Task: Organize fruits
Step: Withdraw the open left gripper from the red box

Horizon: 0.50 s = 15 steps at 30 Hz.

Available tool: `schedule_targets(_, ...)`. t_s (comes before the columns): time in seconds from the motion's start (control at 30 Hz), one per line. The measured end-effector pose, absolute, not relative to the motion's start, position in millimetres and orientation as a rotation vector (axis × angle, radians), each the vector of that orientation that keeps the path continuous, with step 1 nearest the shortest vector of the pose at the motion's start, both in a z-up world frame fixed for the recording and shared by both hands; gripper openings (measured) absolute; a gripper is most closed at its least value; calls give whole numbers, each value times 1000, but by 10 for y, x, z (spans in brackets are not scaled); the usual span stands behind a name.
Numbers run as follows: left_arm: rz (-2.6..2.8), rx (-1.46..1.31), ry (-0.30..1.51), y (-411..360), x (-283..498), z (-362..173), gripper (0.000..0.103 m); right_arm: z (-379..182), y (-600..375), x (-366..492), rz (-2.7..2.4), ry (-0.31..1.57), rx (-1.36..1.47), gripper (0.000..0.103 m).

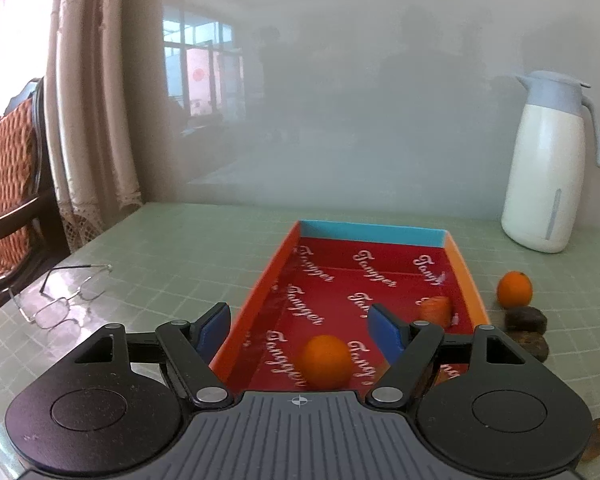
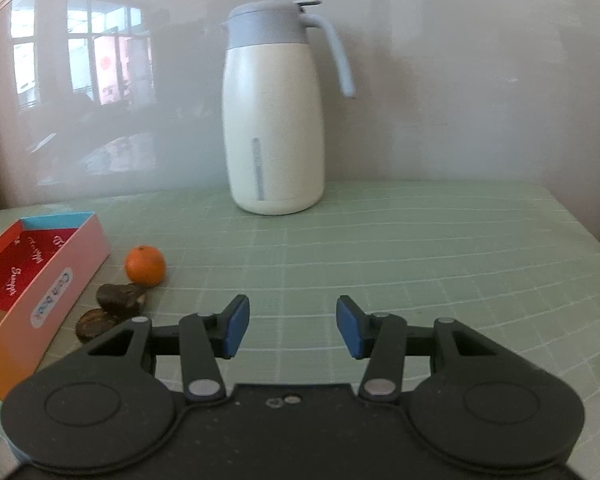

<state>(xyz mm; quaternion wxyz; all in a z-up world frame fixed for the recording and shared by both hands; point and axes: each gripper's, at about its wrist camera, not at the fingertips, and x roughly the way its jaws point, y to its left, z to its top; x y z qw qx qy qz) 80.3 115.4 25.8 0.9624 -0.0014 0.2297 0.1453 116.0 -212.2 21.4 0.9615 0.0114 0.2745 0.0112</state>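
Filling the red-lined box (image 1: 380, 276) with fruit is the step in hand, and it looks partway through. Left tool (image 1: 300, 330) hangs over the near end of the box, jaws standing wide, blue pads clear of everything. An orange (image 1: 327, 362) lies on the box floor just below and between them, not touched by either pad; judged a fresh drop, though the frames do not prove it. A second orange piece (image 1: 436, 309) sits further in, against the right wall, blurred.

Right tool (image 2: 292, 330) is empty, jaws parted over bare green desk (image 2: 420, 260), well apart from any fruit.

Still outside the box, beside its right wall:
- one loose orange (image 2: 145, 265) on the desk
- two dark brown pieces, one (image 2: 121, 295) touching that orange's near side, the other (image 2: 96, 323) just in front of it; kind of fruit cannot be told

White jug (image 2: 274, 120) stands at the back of the desk, clear of the work. Spectacles (image 1: 56, 300) lie to the left of the box.

Next move, as judged: the right tool swings left toward the loose orange, opens wider than now to straddle it, and comes down without knocking the dark pieces. The orange is round and may roll if nudged off centre.
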Motion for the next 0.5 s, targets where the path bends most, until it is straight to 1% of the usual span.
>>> schedule_targets(0.23, 337, -8, 467, 1411, 726, 236, 76, 163, -1797, 1213, 93, 565, 24, 47)
schedule_targets(0.33, 362, -13, 472, 1552, 688, 217, 76, 126, -1608, 1237, 130, 578, 16, 48)
schedule_targets(0.4, 381, -22, 473, 1649, 658, 208, 76, 104, -1492, 1244, 154, 584, 9, 50)
schedule_targets(0.43, 391, -26, 474, 1698, 645, 202, 78, 93, -1435, 1246, 165, 587, 5, 51)
schedule_targets(0.47, 403, -32, 472, 1752, 628, 200, 84, 86, -1379, 1251, 177, 590, 3, 51)
schedule_targets(0.5, 414, -36, 468, 1798, 610, 196, 88, 82, -1336, 1255, 187, 592, 2, 51)
